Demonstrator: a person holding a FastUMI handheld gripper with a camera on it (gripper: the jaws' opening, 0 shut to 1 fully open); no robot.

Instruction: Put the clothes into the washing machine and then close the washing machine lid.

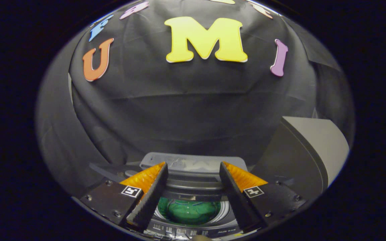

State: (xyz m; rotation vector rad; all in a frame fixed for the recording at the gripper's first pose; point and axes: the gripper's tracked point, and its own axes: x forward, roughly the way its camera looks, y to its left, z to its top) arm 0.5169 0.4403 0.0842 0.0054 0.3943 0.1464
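From where I stand the tongs (193,174) hang over the top-loading washing machine (193,231) with their two fingers (152,187) spread well apart and nothing held between them. The green clothes (189,211) lie bunched down inside the drum, seen through the gap between the fingers and below them, not touching either one. A ribbed pale ring (226,209) of the tub runs round the clothes, and a strip of controls sits along the machine's near edge, too small to read. The washing machine lid (305,150) stands open, raised up on the right side just beyond the right finger, its dark inner face turned toward the drum and its paler grey edge catching the light. Ahead of the fingertips the grey back panel (193,164) of the machine rises a little, and behind that hangs the black cloth wall (193,110) of the booth, creased and draped. The fingers point forward toward that wall, level with the machine's rear rim, the clothes below and behind their tips
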